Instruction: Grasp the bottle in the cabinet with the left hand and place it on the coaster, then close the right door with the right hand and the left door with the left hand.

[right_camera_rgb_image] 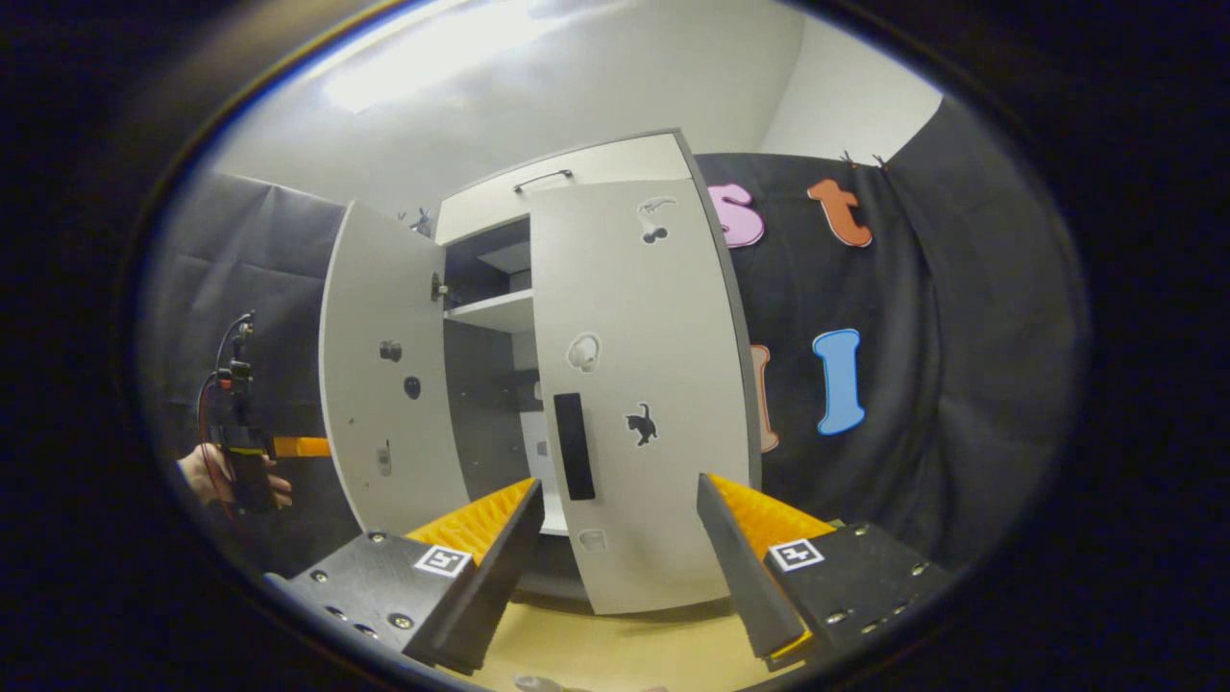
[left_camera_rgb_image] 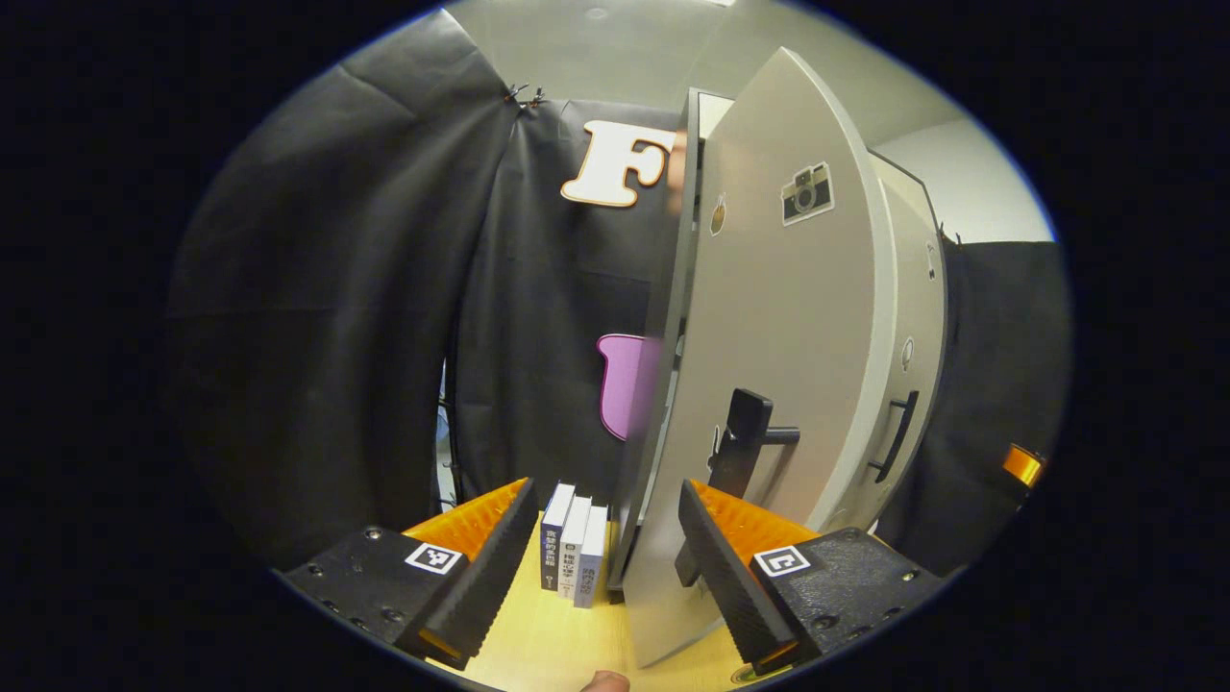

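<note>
While the right door (right_camera_rgb_image: 639, 384) looks shut, the left door (left_camera_rgb_image: 769, 365) stands ajar at 1 o'clock of the left gripper (left_camera_rgb_image: 605, 548). Left gripper and right gripper (right_camera_rgb_image: 620, 538) both gape, empty. Bottle placement can't be judged; left door remains.

Black cloth (left_camera_rgb_image: 317, 317) hangs in folds as booth wall, clipped at top. White ceiling (right_camera_rgb_image: 500, 106) above, bright glare patch, likely overhead lamp. Pale wall (left_camera_rgb_image: 971, 192) behind cloth at corner. Light wood tabletop (left_camera_rgb_image: 548, 644) below. 3 books (left_camera_rgb_image: 575, 557) stand upright on tabletop, spines outward, just beside cabinet.
</note>
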{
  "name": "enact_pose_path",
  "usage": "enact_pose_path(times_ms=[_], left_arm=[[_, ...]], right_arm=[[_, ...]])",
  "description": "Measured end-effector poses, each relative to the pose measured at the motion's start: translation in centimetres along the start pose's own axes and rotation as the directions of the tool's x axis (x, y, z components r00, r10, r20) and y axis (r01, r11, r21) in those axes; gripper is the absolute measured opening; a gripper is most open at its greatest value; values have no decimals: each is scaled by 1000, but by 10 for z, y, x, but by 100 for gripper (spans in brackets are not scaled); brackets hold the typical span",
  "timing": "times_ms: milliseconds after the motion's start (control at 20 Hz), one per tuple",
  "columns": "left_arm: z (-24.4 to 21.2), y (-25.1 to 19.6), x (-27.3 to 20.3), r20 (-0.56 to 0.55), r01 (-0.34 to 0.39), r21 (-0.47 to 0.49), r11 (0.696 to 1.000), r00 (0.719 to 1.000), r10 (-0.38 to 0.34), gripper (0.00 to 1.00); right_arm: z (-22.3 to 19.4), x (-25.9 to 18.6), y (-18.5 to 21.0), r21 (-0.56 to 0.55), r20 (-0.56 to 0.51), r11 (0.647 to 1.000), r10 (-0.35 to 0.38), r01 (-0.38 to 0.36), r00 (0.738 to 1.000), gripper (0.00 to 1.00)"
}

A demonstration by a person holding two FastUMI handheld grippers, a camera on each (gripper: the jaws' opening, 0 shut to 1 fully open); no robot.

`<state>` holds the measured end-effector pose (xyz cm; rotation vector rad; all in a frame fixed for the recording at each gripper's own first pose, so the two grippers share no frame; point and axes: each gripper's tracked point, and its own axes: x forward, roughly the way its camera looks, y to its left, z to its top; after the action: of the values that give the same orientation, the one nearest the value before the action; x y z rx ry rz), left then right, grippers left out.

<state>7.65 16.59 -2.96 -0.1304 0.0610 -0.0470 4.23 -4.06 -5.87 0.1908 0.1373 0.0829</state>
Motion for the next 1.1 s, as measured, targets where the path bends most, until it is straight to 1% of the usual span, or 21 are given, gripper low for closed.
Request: enact_pose_path(times_ms=[50, 150, 350, 400, 450, 500, 550, 600, 650, 900, 1100], left_arm=[[1, -1, 0, 6, -11, 11, 1000, 1000, 11, 95], [1, -6, 0, 12, -10, 38, 999, 1000, 10, 95], [-2, -25, 1, 15, 26, 35, 999, 1000, -27, 95], [-3, -31, 1, 16, 38, 35, 999, 999, -39, 95], [-5, -37, 2, 18, 46, 34, 998, 999, -47, 95], [-5, -42, 3, 20, 54, 36, 998, 998, -55, 95], [-6, -46, 3, 22, 59, 39, 998, 998, -60, 95], [-6, -51, 4, 22, 64, 45, 997, 998, -65, 95], [-6, -54, 4, 23, 68, 53, 996, 997, -69, 95], [-5, -63, 7, 20, 71, 103, 992, 997, -73, 95], [-5, -75, 10, 12, 90, 129, 988, 996, -92, 95]], right_arm=[[-3, 0, 1, -20, -7, 1000, 2, -2, 1000, 97], [-10, -1, 1, -51, -16, 999, -1, 0, 1000, 96], [-21, 1, 5, -50, -39, 999, 4, -6, 999, 97], [-21, 1, 6, -56, -39, 998, 7, -9, 999, 94], [-22, 2, 7, -63, -41, 998, 11, -14, 999, 94], [-25, 2, 9, -70, -46, 997, 16, -20, 999, 97], [-27, 4, 10, -78, -50, 997, 20, -24, 999, 94], [-28, 5, 12, -85, -54, 996, 25, -29, 998, 94], [-30, 6, 13, -91, -59, 995, 29, -34, 998, 97], [-34, 6, 14, -105, -72, 993, 38, -46, 997, 97], [-37, 5, 11, -114, -74, 993, 33, -42, 997, 97]])
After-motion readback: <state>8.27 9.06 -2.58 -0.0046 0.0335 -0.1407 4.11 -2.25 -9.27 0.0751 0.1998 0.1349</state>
